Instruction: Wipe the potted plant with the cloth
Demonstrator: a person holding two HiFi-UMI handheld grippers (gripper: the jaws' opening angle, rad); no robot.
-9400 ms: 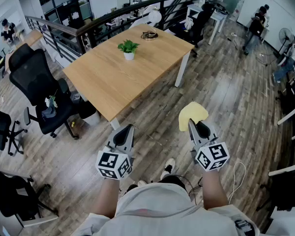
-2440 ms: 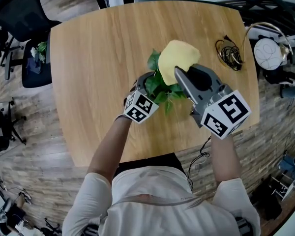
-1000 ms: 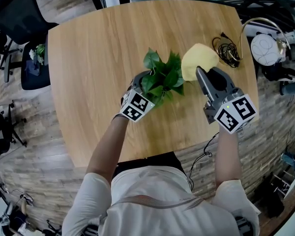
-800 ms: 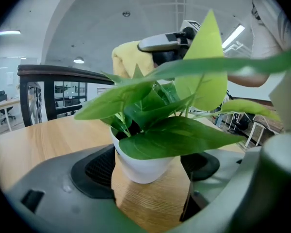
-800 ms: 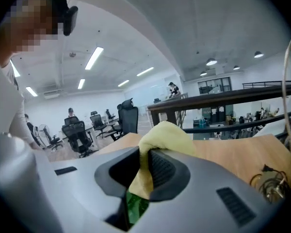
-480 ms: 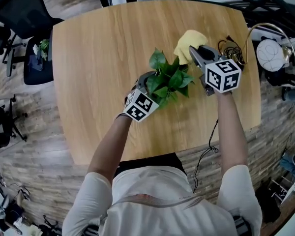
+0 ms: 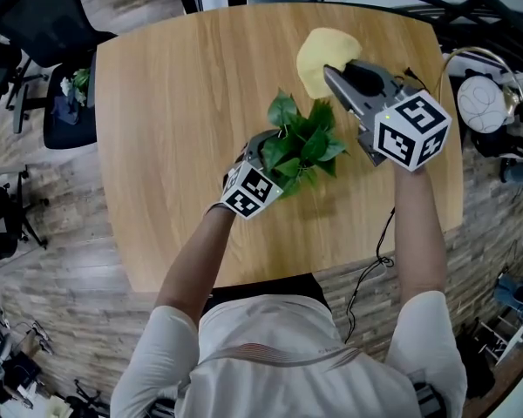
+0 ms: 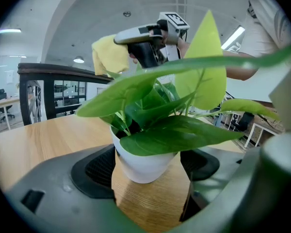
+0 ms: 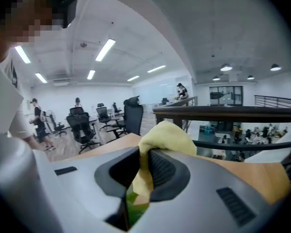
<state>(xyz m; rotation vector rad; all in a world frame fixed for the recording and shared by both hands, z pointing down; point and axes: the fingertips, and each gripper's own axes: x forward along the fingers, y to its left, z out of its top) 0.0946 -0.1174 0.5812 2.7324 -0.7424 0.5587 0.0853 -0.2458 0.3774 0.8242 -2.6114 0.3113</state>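
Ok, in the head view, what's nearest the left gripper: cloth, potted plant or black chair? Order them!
1. potted plant, between the left gripper jaws.
2. cloth, beyond it, in the right gripper.
3. black chair, far left, off the table.

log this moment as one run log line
left gripper: shut on white pot | right gripper: shut on yellow cloth | cloth position: raised at far side of leaves, contact unclear
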